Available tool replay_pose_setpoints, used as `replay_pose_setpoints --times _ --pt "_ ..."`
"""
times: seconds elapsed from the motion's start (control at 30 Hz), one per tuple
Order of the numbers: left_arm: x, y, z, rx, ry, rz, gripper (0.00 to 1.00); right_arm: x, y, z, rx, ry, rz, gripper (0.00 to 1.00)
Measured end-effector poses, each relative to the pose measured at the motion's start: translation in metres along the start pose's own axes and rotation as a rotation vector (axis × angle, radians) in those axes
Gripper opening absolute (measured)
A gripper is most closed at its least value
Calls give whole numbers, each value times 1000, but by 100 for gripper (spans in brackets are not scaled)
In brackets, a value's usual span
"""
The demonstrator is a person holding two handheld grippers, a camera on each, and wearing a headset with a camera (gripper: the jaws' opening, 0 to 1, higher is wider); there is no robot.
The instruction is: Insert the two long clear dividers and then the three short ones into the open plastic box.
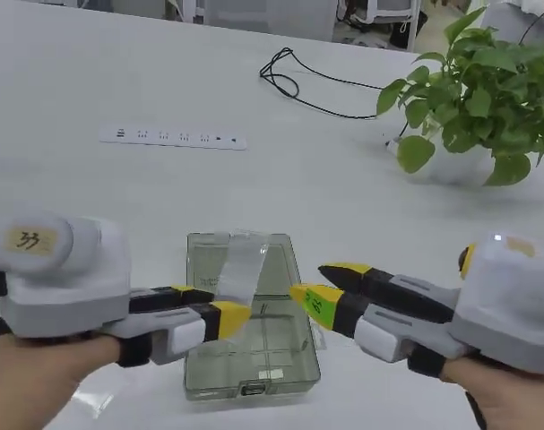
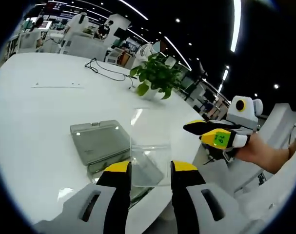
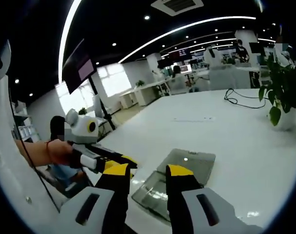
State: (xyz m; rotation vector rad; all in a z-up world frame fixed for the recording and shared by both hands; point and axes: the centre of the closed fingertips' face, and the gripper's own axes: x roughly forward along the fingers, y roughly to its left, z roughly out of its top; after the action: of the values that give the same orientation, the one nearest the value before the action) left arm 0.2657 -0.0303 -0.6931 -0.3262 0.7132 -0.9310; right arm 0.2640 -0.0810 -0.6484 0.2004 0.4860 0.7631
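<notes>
The open clear plastic box (image 1: 285, 354) lies on the white table in front of me, also seen as the box (image 2: 96, 139) and the box (image 3: 184, 161). My left gripper (image 1: 220, 305) is shut on a clear divider (image 1: 240, 269), which stands up from its jaws above the box. In the left gripper view the divider (image 2: 150, 146) spans the gap between the fingers of the left gripper (image 2: 150, 168). My right gripper (image 1: 312, 279) hovers over the box's right side, open and holding nothing. It appears again as the right gripper (image 3: 148, 170), facing the left gripper (image 3: 113, 161).
A white power strip (image 1: 173, 137) lies further back on the table. A black cable (image 1: 289, 81) loops behind it. A potted green plant (image 1: 473, 98) stands at the back right.
</notes>
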Motion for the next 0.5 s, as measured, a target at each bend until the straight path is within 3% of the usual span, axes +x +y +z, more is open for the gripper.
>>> replay_pose_setpoints --times 0.23,0.5 --pt "7 -10 0 21 2 -25 30 11 1 -8 66 29 -24 23" --pt "9 -14 1 58 9 -27 30 18 4 -14 116 44 -28 18"
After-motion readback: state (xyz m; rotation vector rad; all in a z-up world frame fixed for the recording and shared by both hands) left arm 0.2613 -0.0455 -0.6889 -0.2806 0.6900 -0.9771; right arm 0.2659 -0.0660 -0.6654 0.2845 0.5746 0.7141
